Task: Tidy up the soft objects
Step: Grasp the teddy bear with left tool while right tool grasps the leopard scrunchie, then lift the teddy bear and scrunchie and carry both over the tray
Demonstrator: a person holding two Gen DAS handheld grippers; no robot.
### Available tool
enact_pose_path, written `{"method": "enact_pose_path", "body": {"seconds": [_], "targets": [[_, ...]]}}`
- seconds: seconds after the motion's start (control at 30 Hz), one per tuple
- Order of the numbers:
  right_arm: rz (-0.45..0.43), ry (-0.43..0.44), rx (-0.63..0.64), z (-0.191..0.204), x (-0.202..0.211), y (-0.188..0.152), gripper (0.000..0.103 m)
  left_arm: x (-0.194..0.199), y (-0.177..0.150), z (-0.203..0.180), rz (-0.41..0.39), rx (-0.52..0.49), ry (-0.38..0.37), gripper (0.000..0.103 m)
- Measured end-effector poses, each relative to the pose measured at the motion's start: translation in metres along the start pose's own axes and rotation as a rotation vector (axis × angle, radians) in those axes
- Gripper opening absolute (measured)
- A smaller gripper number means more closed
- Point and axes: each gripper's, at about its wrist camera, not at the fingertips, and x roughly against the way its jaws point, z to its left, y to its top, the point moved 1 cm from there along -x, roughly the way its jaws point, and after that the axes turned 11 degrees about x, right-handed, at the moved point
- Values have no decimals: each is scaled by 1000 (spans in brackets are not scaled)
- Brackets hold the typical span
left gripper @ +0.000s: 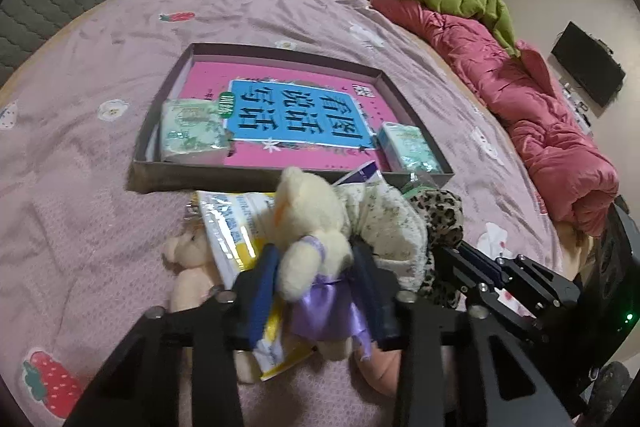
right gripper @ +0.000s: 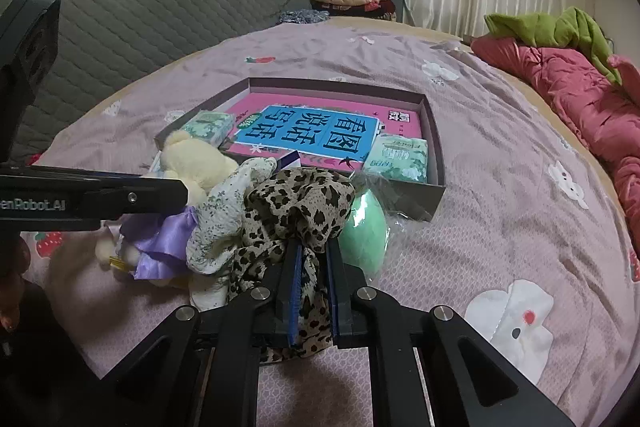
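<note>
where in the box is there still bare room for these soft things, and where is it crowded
Free: the book cover in the box, between the two tissue packs. Crowded: the front wall, where the cream bear, floral cloth, leopard cloth and green pouch pile up.

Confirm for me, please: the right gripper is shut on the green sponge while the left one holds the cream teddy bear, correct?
Not quite. The right gripper is shut on the leopard-print cloth, as the right wrist view shows; the green sponge lies free beside it. The left gripper does hold the cream teddy bear.

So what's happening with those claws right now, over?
Left claw around cream teddy. Right claw shut on leopard cloth. Box ahead, unobstructed.
</note>
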Motion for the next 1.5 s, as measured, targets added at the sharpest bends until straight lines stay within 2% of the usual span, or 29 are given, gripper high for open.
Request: {"method": "enact_pose_path", "body": {"seconds": [0.07,0.17,0.4,0.57,0.73,1.23,1.5], "targets": [[-5,-5,-5,-2,1,0,11,-4,0,-2,10,-6,6,35],[-14,-9,-19,-6,2,1,11,-5,-1,-4,10,-4,-2,26],[-40,-22,-28,-10,8,4,11,-2,-1,-3,-9,-8,-13,21],[-90,-27,-33,-12,19,8,11,5,0,-3,-33,-5,-35,18],[-90,-30,-46,-14,21,7,11,15,3,-3,-55,0,-57,18],[-162,-51,-87,-23,36,14,11,41,19,-1,-162,9,-49,18],[-187,-70,-106,-30,35,21,11,42,27,-4,-190,-13,-45,18]]}}
